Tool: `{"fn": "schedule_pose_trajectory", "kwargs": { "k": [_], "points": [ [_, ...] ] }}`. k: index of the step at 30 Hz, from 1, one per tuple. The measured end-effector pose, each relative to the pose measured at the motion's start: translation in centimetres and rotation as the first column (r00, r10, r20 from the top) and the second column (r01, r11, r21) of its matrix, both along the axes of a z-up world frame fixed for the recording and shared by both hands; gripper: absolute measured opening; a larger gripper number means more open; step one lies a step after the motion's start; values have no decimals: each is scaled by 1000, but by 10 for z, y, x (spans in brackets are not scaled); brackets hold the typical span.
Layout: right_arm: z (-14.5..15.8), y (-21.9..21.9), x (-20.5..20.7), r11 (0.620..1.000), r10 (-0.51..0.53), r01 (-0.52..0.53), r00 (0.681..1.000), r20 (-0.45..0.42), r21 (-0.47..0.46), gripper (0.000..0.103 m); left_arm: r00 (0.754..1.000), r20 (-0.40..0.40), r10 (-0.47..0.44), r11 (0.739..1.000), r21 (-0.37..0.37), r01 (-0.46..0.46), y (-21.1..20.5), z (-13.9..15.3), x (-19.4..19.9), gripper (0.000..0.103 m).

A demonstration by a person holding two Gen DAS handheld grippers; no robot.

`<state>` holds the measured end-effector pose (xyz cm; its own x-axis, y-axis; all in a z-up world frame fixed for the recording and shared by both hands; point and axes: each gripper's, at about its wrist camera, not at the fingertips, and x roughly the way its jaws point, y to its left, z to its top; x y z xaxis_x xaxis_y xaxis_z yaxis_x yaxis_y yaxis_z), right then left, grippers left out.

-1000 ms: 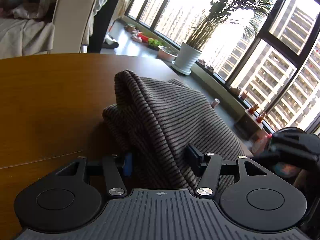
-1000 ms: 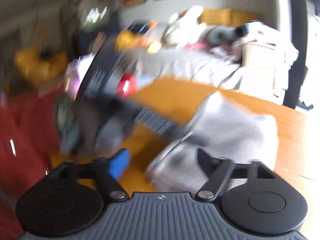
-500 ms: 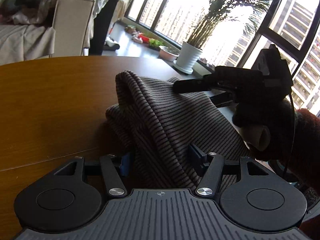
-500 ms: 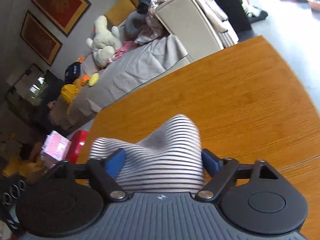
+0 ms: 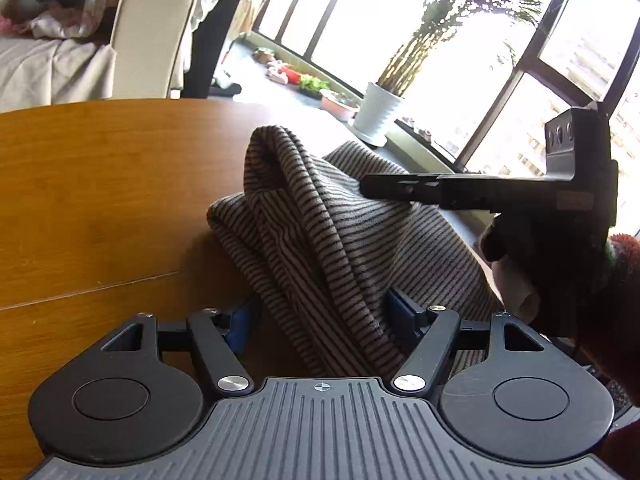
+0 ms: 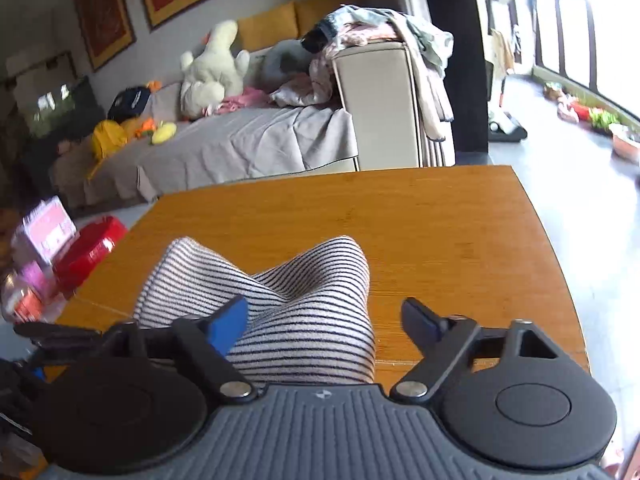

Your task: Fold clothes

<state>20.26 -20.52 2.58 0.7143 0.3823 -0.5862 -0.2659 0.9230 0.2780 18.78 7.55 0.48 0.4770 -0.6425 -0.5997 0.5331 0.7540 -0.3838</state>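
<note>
Daylight pours through the tall windows behind the white potted plant [image 5: 376,114], and in my right view a grey-draped sofa [image 6: 224,148] with a cream plush toy [image 6: 212,68] fills the room beyond. Under everything is the honey-coloured wooden table [image 5: 100,200], its far edge bare.

On it sits the grey-and-black striped knit garment [image 5: 340,236], bunched in a tall hump near the table's window-side edge, one fold standing up like a peak. A second ago my right tool was swinging in, all blur; half a second ago it arrived over the hump; now it has slid across, so the cloth lies toward its left finger.

My left gripper [image 5: 322,316] straddles the near folds with its blue-padded fingers apart. Cloth lies between them, but I see a gap on the left side, so I read it as open, not clamped.

My right gripper [image 6: 326,318] is spread wide too: its left blue pad [image 6: 228,322] lies on the stripes, the right finger over bare wood. In the left view I see its black fingers reaching side-on onto the upper fold.

So nothing is pinched yet. By my judgement both tools are placed for a grab, and the fold itself has not begun. That bulky knit may slip if I close on too thin a layer.
</note>
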Motion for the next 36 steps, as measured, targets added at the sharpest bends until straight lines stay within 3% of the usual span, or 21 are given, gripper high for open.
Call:
{"fn": "schedule_pose_trajectory", "kwargs": {
  "k": [6, 11, 15, 16, 23, 30, 33, 36],
  "points": [
    [-9, -43, -37, 981, 42, -22, 994, -101, 193, 103, 999, -45, 17, 1000, -26, -18, 5, -2, 0, 74],
    [-30, -45, -65, 984, 70, -40, 983, -171, 171, 102, 994, -103, 37, 998, -52, -42, 6, -3, 4, 74],
    [-40, -29, -68, 981, 133, -107, 978, -163, 159, 84, 994, -99, 38, 998, -43, -43, 6, -2, 6, 75],
    [-40, -24, -65, 981, 140, -116, 978, -154, 153, 84, 995, -94, 39, 998, -40, -43, 7, -2, 6, 75],
    [-39, 22, -15, 972, 203, -186, 973, -110, 144, 84, 991, -25, 128, 992, -15, -128, 40, 4, 24, 65],
    [-40, 99, 60, 943, 313, -303, 948, -55, 138, 84, 954, 32, 297, 955, 12, -297, 110, 10, 55, 65],
    [-40, 126, 81, 940, 330, -326, 943, -29, 100, 84, 924, 146, 354, 928, 72, -367, 120, 36, 56, 55],
    [-37, 142, 85, 944, 327, -326, 945, -10, 57, 84, 898, 261, 354, 927, 27, -373, 124, 67, 53, 55]
  ]
}}
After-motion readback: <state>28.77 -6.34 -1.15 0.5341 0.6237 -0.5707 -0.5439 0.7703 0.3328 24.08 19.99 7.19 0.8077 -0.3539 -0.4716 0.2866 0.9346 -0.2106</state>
